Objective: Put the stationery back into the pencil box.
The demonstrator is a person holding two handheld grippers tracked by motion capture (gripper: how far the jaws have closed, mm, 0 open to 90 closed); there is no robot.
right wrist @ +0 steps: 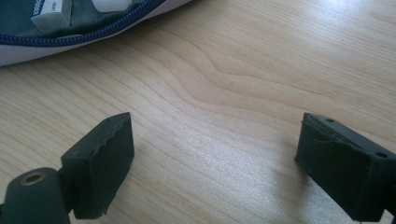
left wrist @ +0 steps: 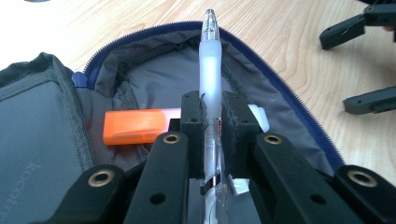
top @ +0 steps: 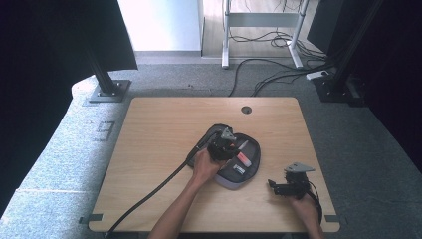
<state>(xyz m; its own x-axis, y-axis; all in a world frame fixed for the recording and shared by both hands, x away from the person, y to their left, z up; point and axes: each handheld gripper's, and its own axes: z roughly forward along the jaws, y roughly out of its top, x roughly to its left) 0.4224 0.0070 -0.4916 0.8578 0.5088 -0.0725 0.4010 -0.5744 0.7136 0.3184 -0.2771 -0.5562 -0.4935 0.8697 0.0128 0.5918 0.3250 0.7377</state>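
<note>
A grey pencil case (top: 251, 162) with a blue zipper lies open on the wooden table (top: 164, 144). My left gripper (top: 224, 142) hovers over it, shut on a clear pen (left wrist: 210, 70) with a white grip, which points into the case (left wrist: 289, 107). An orange highlighter (left wrist: 135, 127) and a white eraser (left wrist: 259, 116) lie inside. My right gripper (top: 286, 188) rests low over the table at the front right, open, with bare wood between its pads (right wrist: 98, 163). The right gripper view catches the case's zipper edge (right wrist: 93, 30) and a boxed eraser (right wrist: 51, 11).
A cable (top: 149, 194) trails from the left gripper to the table's front edge. A round grommet hole (top: 246, 109) sits near the far edge. Black stands (top: 107, 84) and floor cables (top: 278, 69) lie beyond the table. The right gripper's jaws appear at the upper right of the left gripper view.
</note>
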